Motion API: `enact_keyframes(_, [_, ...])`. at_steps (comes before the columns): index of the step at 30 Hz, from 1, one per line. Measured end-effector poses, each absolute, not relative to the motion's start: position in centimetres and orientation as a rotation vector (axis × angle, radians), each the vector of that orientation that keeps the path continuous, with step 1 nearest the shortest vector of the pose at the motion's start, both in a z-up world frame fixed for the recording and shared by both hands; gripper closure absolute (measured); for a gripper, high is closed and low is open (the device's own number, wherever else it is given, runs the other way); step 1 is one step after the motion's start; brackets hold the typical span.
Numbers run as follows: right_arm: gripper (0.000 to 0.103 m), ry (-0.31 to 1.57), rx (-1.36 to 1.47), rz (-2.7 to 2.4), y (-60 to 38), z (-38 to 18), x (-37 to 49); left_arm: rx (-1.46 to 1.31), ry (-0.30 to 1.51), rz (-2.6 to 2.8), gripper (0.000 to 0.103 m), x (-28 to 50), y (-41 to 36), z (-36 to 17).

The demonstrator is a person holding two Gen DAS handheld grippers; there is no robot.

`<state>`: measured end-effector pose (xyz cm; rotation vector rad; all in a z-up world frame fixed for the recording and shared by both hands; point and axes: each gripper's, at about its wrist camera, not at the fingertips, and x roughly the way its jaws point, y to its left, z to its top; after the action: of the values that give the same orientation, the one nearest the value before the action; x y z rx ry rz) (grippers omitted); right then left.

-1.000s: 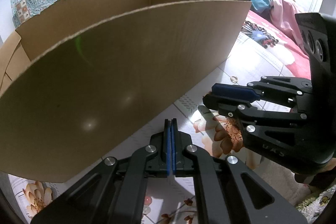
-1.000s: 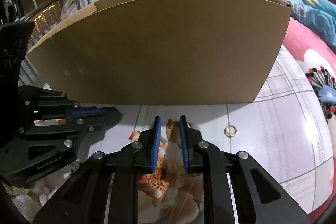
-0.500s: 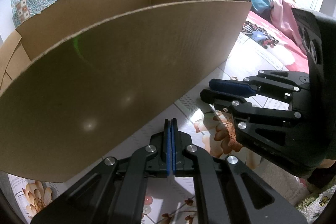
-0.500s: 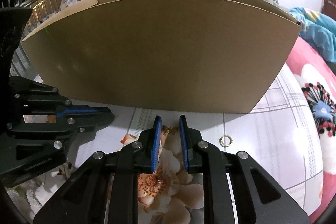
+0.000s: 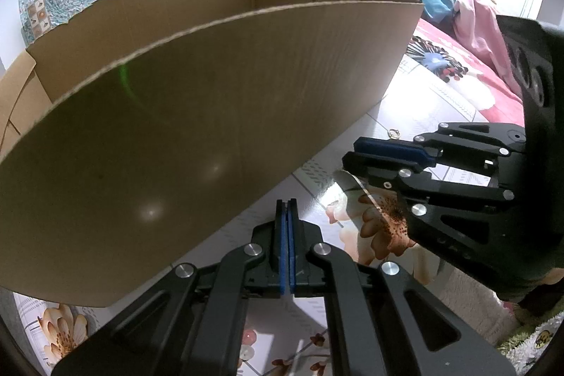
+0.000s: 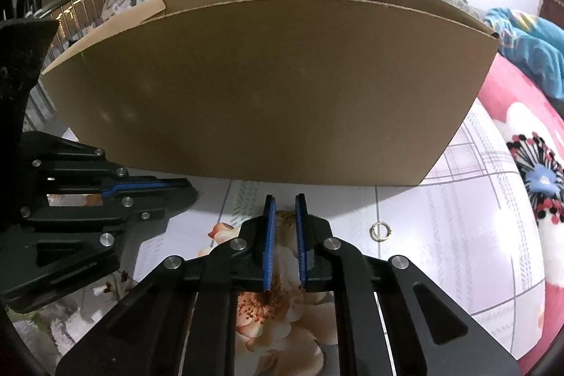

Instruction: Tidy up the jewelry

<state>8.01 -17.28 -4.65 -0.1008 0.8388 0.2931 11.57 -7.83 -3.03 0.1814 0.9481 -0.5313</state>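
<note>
A small gold ring [image 6: 379, 231] lies flat on the floral bedsheet [image 6: 476, 235], just near of the cardboard box [image 6: 275, 87] and to the right of the right gripper [image 6: 284, 210]. A second small gold piece [image 6: 284, 218] shows between that gripper's blue pads [image 6: 269, 245], which stand a little apart; whether they touch it cannot be told. The left gripper [image 5: 287, 210] sits to the left, its pads pressed together on nothing, close to the box's near wall. Far right, a blue blanket [image 6: 528, 41] is heaped on the bed.
</note>
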Motion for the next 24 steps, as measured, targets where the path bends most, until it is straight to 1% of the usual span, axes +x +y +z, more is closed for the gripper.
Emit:
enact_keyframes(14, [0.093,0.850,-0.107,0.309,-17.5,-4.2,7.8,0.181,0.948,-0.531,0.102,11.6,-7.8,-3.0])
enact_keyframes(20, [0.088,0.848,-0.142,0.336,-16.9,-4.7,8.8,0.182,0.948,-0.532,0.102,11.7,-7.8,-3.0])
enact_keyframes(24, [0.081,0.852,-0.168,0.357,-16.6,-4.9,9.2,0.182,0.949,-0.532,0.102,11.7,-7.8,-3.1])
